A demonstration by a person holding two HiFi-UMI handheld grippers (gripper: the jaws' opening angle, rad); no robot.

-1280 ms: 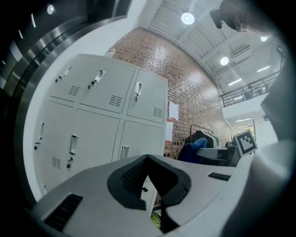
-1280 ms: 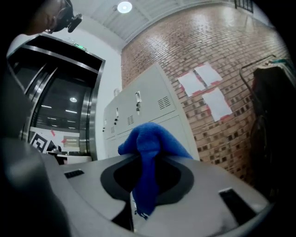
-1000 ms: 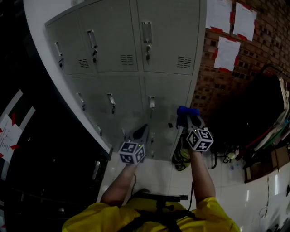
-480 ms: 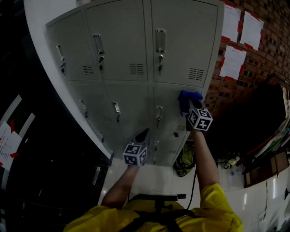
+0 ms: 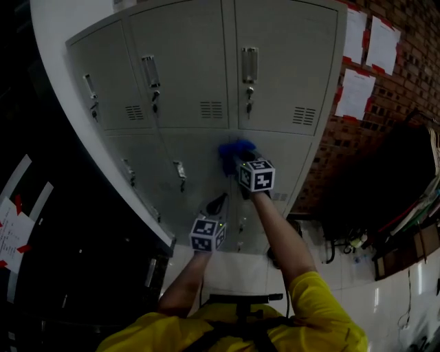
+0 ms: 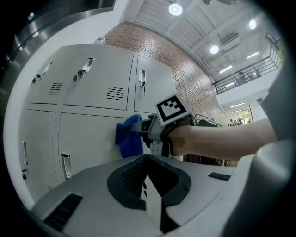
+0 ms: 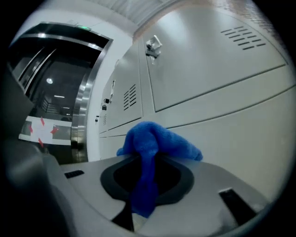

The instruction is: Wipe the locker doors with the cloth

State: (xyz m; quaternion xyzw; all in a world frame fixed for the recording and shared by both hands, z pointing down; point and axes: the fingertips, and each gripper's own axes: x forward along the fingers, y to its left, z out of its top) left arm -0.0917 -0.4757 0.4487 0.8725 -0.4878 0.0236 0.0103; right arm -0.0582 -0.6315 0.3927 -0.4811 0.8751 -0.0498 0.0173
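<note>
Facing grey locker doors (image 5: pixel 180 82), the right gripper (image 5: pixel 239 162) clamps a bunched blue cloth (image 7: pixel 149 141) against one just ahead; the left gripper (image 5: pixel 217 203) has its fingers closed, empty.

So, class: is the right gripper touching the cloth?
Touching. The right gripper view shows the cloth pinched between the jaws of the right gripper, bunched above them with a tail hanging below.

White paper sheets (image 5: pixel 355 93) are fixed on a brick wall (image 5: pixel 412 82); the floor (image 5: pixel 350 271) is laid with pale tiles; ceiling lamps (image 6: pixel 175 9) are lit.
</note>
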